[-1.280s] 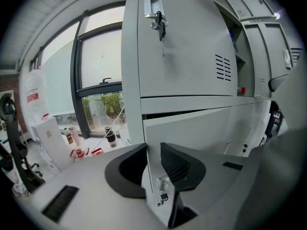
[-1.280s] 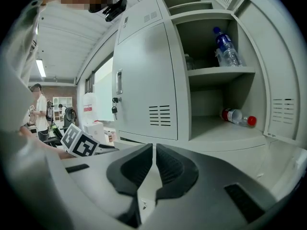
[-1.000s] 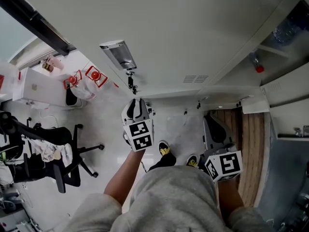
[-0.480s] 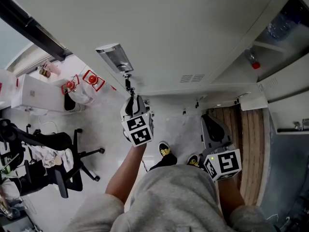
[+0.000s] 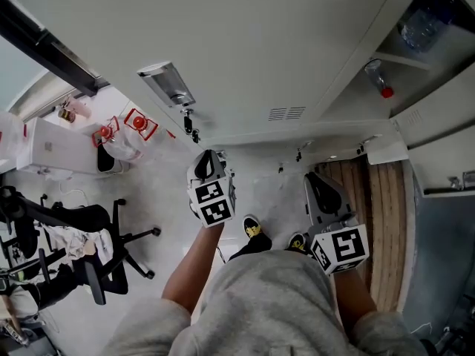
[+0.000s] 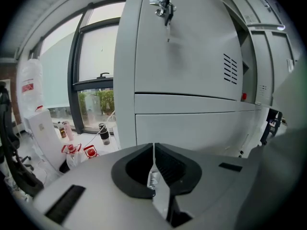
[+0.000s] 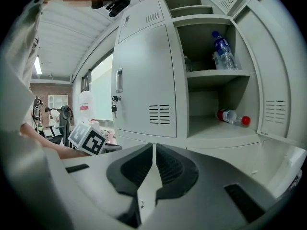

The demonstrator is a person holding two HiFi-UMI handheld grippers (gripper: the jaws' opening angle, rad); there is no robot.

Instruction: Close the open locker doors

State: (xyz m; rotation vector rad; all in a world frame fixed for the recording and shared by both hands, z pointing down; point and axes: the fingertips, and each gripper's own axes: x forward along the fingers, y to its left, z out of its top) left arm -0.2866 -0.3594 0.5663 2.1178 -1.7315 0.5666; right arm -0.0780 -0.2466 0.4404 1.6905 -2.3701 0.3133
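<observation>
Left gripper (image 6: pixel 153 148): jaws closing, almost met, only a thin slit left, nothing between them. It faces a closed door (image 6: pixel 187 47) that fills the upper centre of the left gripper view. Keys (image 6: pixel 164 6) hang from the lock at top centre, well above the jaw tips, no contact. Right gripper (image 7: pixel 153 150): jaws pressed together, empty. Open locker (image 7: pixel 216 99) sits upper right of centre in the right gripper view, above and right of the jaw tips, apart from them. The open door (image 7: pixel 280 95) stands swung out along the right edge of that frame, vent slots showing. Inside: a clear bottle (image 7: pixel 223 49) leaning on the upper shelf, a red-capped bottle (image 7: pixel 233 117) lying on the lower shelf. Left of the opening, a shut door (image 7: pixel 144 75). Head view: both grippers low in the frame, left one at centre, right one further right and lower; open locker in the upper right corner, well clear of both.
</observation>
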